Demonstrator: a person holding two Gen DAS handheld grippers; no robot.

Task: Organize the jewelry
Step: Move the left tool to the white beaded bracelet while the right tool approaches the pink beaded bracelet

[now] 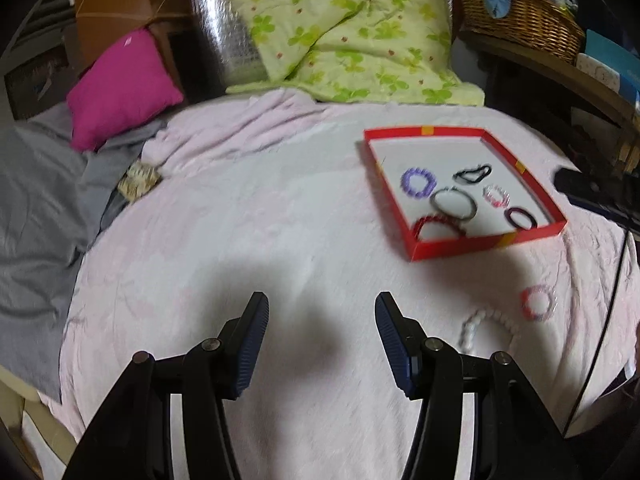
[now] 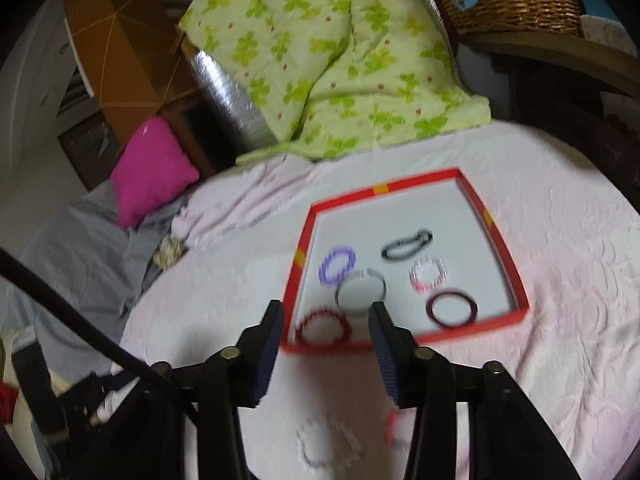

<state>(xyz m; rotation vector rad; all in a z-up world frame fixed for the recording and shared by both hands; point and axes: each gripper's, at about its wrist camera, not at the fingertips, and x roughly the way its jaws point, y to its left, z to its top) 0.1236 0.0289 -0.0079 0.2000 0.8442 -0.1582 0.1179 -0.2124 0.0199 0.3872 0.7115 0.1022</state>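
A red-rimmed white tray (image 1: 460,249) lies on the pale pink bedcover, right of centre; it also shows in the right wrist view (image 2: 508,256). In it lie several bracelets: purple (image 1: 418,182), black (image 1: 473,173), grey (image 1: 454,202), pink-white (image 1: 496,195), dark maroon (image 1: 521,218) and red (image 1: 438,226). Outside the tray lie a white bead bracelet (image 1: 486,330) (image 2: 326,444) and a pink-red bracelet (image 1: 539,303) (image 2: 394,428). My left gripper (image 1: 322,308) is open and empty over bare cover, left of them. My right gripper (image 2: 325,318) is open and empty above the tray's near edge.
A green floral quilt (image 1: 352,28) lies at the back, a magenta cushion (image 1: 120,88) and grey cloth (image 1: 40,200) at the left. A wicker basket (image 1: 520,16) stands on a shelf at the back right. A black cable (image 1: 604,320) runs down the right side.
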